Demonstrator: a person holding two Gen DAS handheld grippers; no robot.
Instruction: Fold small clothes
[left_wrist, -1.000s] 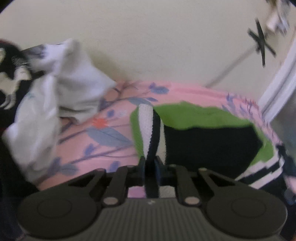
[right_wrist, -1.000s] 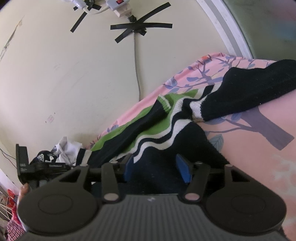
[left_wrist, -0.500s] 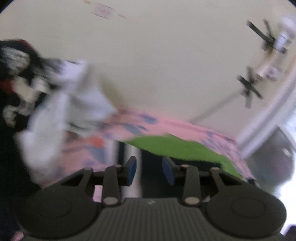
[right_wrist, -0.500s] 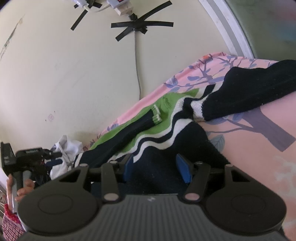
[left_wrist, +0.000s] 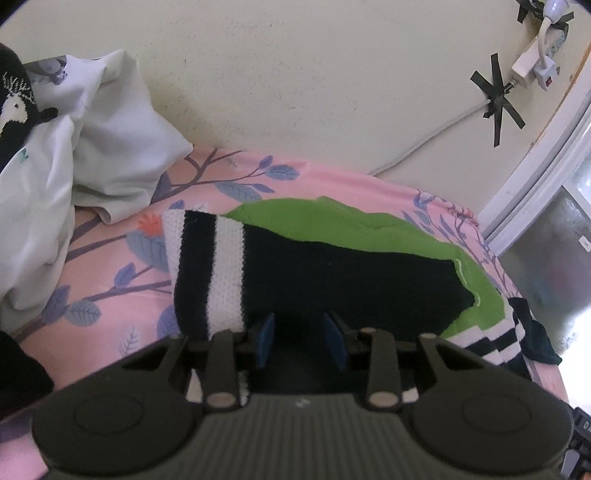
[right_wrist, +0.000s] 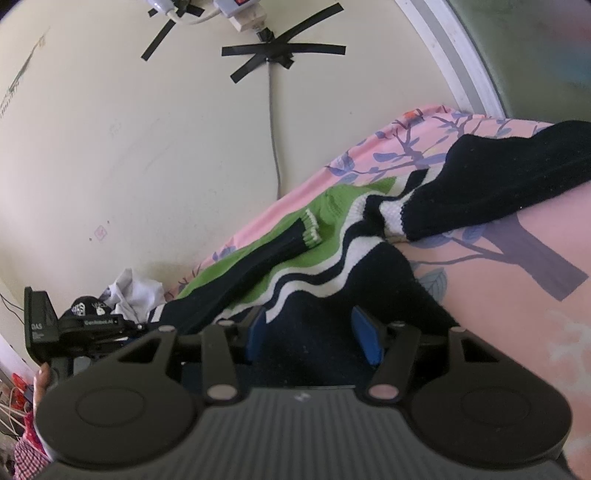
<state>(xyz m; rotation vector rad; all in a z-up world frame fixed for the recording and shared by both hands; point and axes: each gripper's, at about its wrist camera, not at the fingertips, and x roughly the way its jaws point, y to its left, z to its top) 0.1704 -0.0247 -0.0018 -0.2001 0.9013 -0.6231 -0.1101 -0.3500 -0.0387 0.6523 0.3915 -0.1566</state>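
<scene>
The left gripper (left_wrist: 300, 341) sits low in the middle of its picture. Its blue pads stand a little way apart, over the dark cloth of the black, white and green knitted sweater (left_wrist: 343, 273), and they do not seem to pinch it. The right gripper (right_wrist: 314, 338) is low in the middle of its own picture too, with its blue pads wider apart. Dark cloth lies between them, but I cannot tell if they squeeze it.

Only the left view shows the striped sleeve cuff (left_wrist: 205, 273) folded flat across the sweater, and a crumpled white cloth pile (left_wrist: 92, 155) in the upper left. Only the right view shows a black sleeve (right_wrist: 509, 188) stretched to the upper right, and the other gripper (right_wrist: 74, 328) at the far left with a hand (right_wrist: 40, 384) under it.

The sweater lies spread on a pink bedsheet with blue leaves (left_wrist: 122, 258), close to a cream wall (left_wrist: 295, 74).
</scene>
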